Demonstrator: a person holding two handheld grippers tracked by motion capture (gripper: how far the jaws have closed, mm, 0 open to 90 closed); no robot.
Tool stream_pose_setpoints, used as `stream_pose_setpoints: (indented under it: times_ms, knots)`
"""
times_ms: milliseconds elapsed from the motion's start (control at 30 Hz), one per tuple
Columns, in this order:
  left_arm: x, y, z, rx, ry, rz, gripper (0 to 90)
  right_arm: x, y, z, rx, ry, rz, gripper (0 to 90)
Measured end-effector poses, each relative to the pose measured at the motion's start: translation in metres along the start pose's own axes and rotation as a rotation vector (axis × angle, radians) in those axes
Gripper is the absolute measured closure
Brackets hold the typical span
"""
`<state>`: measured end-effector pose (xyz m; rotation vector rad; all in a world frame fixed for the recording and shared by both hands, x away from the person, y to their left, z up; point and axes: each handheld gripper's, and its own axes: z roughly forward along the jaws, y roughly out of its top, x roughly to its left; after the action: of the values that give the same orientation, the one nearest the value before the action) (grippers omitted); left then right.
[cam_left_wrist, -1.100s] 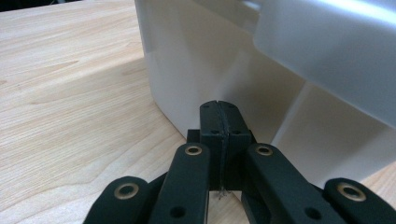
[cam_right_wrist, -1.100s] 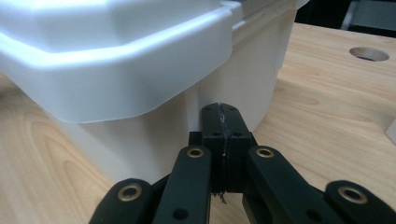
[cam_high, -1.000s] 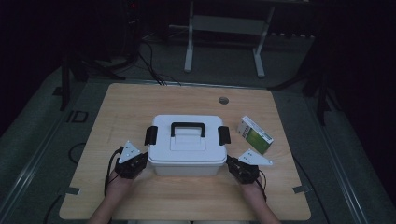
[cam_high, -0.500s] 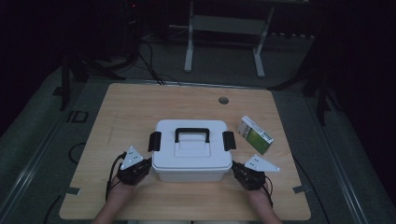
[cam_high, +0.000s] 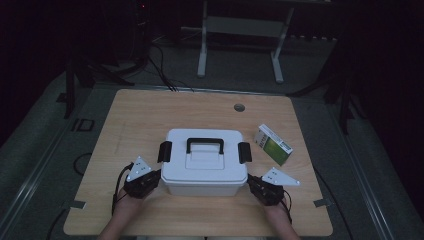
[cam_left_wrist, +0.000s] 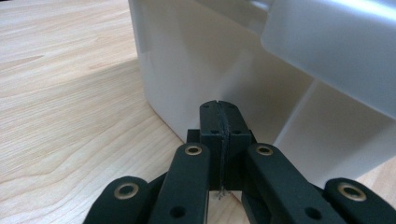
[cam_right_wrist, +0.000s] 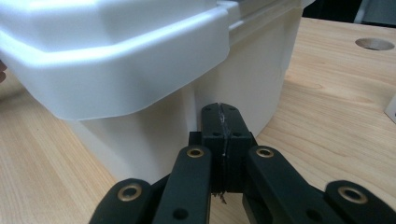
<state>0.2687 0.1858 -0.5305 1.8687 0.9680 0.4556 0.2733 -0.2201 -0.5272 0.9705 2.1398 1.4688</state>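
Observation:
A white plastic storage box (cam_high: 204, 165) with a black handle and two black side latches sits on the wooden table (cam_high: 150, 120), near its front edge. My left gripper (cam_high: 155, 176) is shut with nothing in it, its tip against the box's front left corner (cam_left_wrist: 187, 70). My right gripper (cam_high: 251, 181) is also shut and empty, at the box's front right corner, just under the lid's rim (cam_right_wrist: 140, 70). In each gripper view the two black jaws meet flat: left gripper (cam_left_wrist: 218, 109), right gripper (cam_right_wrist: 220, 112).
A small green and white carton (cam_high: 273, 144) lies right of the box. A round cable hole (cam_high: 239, 107) is in the table's far side. Dark floor, cables and a white stand (cam_high: 240, 40) lie beyond the table.
The box has slid toward the table's front edge and slightly right, with both grippers moving back alongside it. Over the last half second little has shifted.

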Motion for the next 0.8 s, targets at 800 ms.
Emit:
stream_pose_setpoints:
  times_ms: [800]
  knots:
    - [0.015,-0.002,-0.007,0.0,-0.024,-0.015,73.7,-0.015,-0.001,-0.004,-0.006,-0.033,-0.015,81.9]
